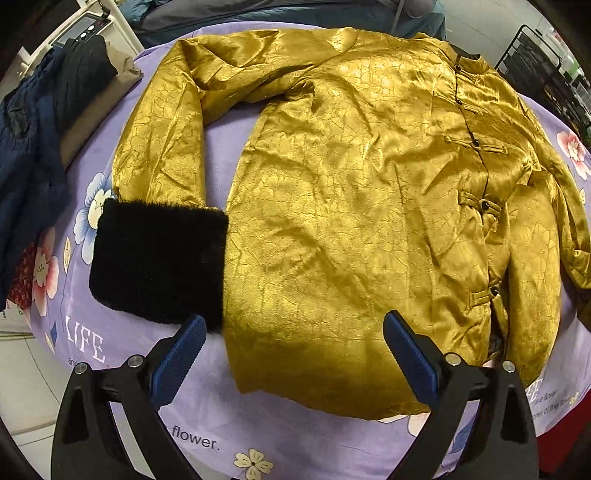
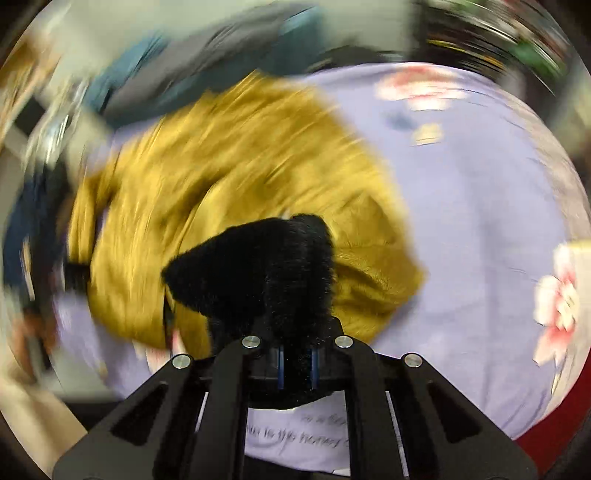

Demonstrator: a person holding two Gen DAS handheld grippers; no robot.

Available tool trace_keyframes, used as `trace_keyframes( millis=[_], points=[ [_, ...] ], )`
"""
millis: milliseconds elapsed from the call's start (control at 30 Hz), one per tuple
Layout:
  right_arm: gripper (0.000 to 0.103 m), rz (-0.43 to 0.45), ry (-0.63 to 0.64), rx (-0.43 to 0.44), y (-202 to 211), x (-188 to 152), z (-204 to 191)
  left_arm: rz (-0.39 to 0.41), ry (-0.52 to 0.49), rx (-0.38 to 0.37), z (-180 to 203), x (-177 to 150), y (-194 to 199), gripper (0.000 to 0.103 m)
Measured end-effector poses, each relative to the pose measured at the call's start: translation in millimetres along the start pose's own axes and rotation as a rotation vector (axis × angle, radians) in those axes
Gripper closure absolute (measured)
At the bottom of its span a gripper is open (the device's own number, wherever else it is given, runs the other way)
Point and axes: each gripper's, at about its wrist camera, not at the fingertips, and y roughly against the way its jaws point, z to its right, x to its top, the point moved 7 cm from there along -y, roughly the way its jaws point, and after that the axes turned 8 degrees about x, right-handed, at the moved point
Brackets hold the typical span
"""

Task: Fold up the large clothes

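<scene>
A shiny gold jacket lies flat, front up, on the purple flowered cloth, with dark knot buttons down its right side. Its left sleeve bends down to a black fur cuff. My left gripper is open and empty, hovering above the jacket's bottom hem, its blue pads spread wide. In the blurred right wrist view, my right gripper is shut on the other black fur cuff, held above the gold jacket.
A dark navy garment lies piled at the left edge of the table. Grey and teal clothes lie at the far side. A black wire rack stands at the right. The purple cloth spreads to the right.
</scene>
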Motion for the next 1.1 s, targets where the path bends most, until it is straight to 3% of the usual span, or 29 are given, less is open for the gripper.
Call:
trace_keyframes(
  millis=[133,333,500,600,667,733,800,900,1100],
  points=[
    [0.094,0.181,-0.229,0.11,56.6,50.3,63.6,0.004,0.004,-0.008,6.0,-2.2,5.1,0.008],
    [0.094,0.367,-0.409,0.187,108.0,88.9,144.4,0.027,0.018,0.0,3.8,-3.4,12.3,0.008],
    [0.094,0.444,-0.53,0.152,109.5,85.6,207.1,0.02,0.056,0.004,-4.5,-6.5,12.6,0.008],
    [0.077,0.433,-0.653,0.077,99.2,56.7,247.3,0.005,0.077,0.002,-9.4,-9.8,10.8,0.008],
    [0.057,0.452,-0.709,0.054,99.3,38.2,257.7,-0.002,0.081,0.012,-12.8,-13.1,9.8,0.008],
    [0.048,0.496,-0.757,0.05,105.9,19.8,261.6,-0.004,0.086,0.02,-14.9,-16.3,9.8,0.008],
    [0.048,0.507,-0.763,0.055,110.8,8.0,261.2,-0.013,0.09,0.025,-16.9,-19.7,8.6,0.008],
    [0.048,0.45,-0.706,0.038,110.4,-0.2,247.8,-0.033,0.091,0.021,-15.0,-22.1,4.4,0.008],
    [0.041,0.364,-0.641,0.171,74.6,-7.0,193.7,-0.039,0.069,-0.007,0.7,-11.1,4.5,0.008]
  ],
)
